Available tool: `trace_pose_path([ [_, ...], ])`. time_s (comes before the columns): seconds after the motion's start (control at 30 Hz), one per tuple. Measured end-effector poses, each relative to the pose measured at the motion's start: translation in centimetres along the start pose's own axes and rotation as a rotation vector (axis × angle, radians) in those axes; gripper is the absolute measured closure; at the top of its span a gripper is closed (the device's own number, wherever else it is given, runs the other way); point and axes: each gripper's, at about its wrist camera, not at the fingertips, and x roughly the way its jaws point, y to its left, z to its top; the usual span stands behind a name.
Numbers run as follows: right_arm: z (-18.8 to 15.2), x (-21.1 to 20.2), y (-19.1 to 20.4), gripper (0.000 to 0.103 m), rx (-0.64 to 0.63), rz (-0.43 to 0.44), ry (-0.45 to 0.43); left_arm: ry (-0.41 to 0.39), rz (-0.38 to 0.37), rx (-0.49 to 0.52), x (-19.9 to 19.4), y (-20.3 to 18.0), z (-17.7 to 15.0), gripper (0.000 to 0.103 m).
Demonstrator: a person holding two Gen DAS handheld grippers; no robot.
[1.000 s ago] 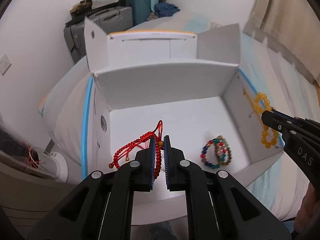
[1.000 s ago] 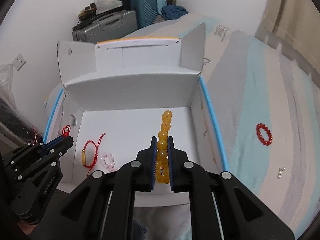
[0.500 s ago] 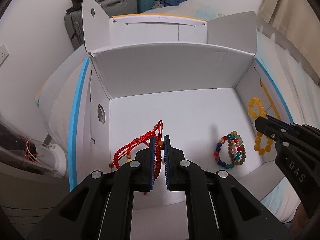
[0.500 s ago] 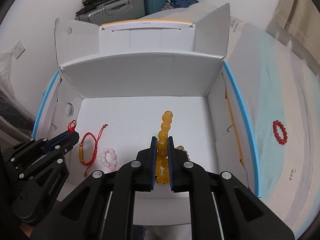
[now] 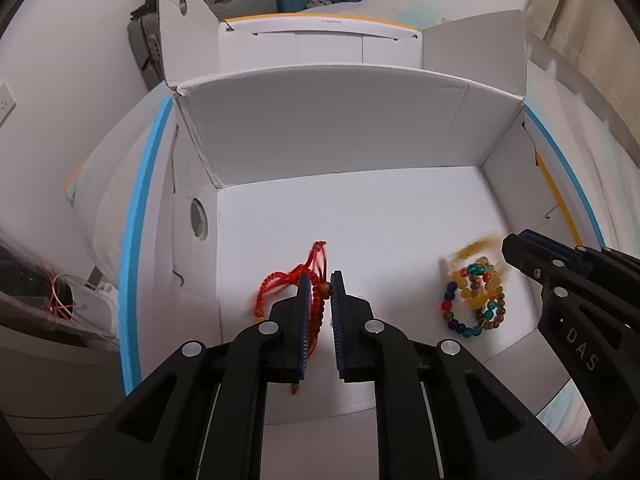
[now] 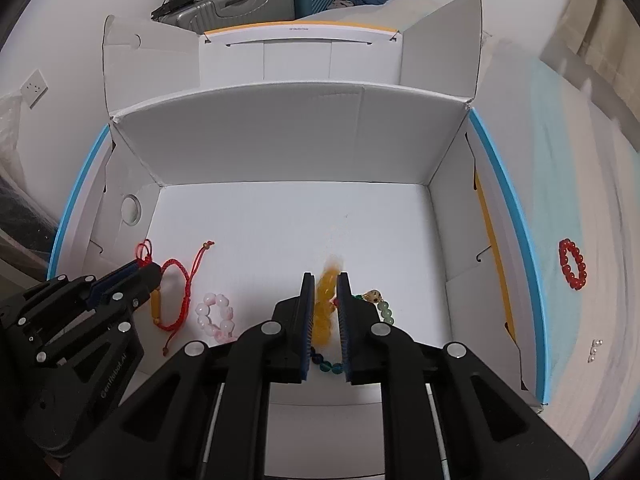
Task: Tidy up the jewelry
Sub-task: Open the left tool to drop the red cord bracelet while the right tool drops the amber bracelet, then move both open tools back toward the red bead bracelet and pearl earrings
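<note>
White cardboard box [image 6: 280, 148], flaps up, fills centre frame, resting on a bed [image 6: 580, 168].

Left gripper [image 5: 320, 292], low centre: fingers parting, red cord bracelet [image 5: 280, 284] between them, bead by the left pad; contact unclear.

Right gripper [image 6: 325, 292], low centre: fingers parting around the blurred yellow bead bracelet [image 6: 324, 312], no firm pinch visible.

Box floor: multicolour bead bracelets [image 5: 476, 300], pink bead bracelet [image 6: 214, 314], second red cord bracelet [image 6: 172, 292].

Right on bed: red bead bracelet [image 6: 573, 264].
</note>
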Motion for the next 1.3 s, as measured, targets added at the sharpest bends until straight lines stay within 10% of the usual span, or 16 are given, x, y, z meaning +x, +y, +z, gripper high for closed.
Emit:
trace_pose_path([
  [0.23, 0.0, -1.6, -0.1, 0.049, 0.007, -0.010, -0.045, -0.022, 0.027, -0.007, -0.7, 0.1, -0.1, 0.060],
  [0.4, 0.1, -2.9, -1.0, 0.036, 0.032, -0.039, -0.069, -0.050, 0.025, 0.002, -1.8, -0.4, -0.2, 0.034],
  [0.8, -0.2, -6.0, -4.4, 0.015, 0.089, -0.083, -0.116, -0.105, 0.034, 0.055, -4.3, -3.3, -0.1, 0.006],
  [1.3, -2.0, -8.8, -11.2, 0.008, 0.150, -0.130, -0.151, -0.146, -0.033, 0.129, -5.7, -10.3, 0.4, 0.006],
])
